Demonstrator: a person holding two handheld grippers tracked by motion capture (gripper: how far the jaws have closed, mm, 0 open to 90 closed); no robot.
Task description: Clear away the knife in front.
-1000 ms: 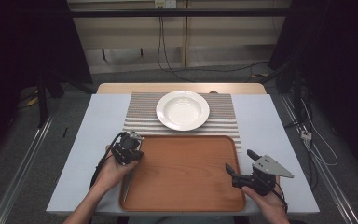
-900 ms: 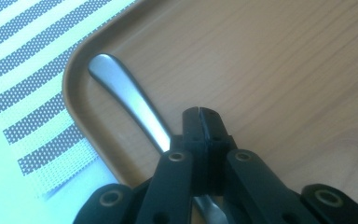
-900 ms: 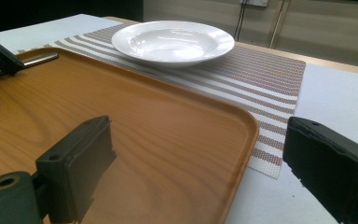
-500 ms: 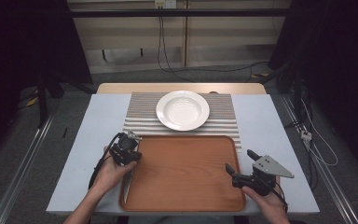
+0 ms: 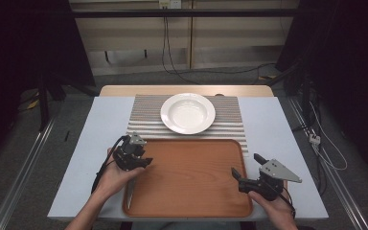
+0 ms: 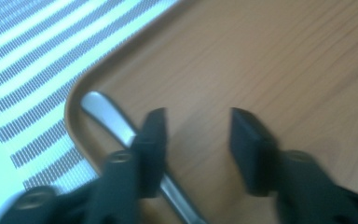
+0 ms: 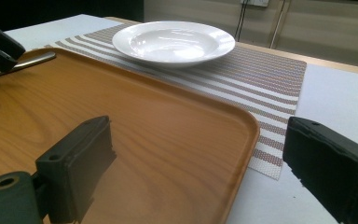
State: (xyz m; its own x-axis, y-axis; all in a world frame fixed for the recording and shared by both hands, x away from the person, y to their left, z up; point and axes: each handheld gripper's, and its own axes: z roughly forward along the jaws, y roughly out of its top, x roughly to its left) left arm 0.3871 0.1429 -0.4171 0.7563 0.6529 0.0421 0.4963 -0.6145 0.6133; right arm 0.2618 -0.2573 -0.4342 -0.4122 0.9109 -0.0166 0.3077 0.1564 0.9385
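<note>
While its jaws just opened, left hand-held gripper [image 6: 196, 135] straddles bare tray [image 6: 279, 60].

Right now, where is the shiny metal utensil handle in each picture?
High view: the metal utensil handle lies along the wooden tray's left edge, below the left gripper.
Left gripper view: lower left, inside the tray's rounded corner, running under the left finger.
Right gripper view: far upper left, on the tray's rim.
Shared landmark: the striped placemat beside the tray.
</note>
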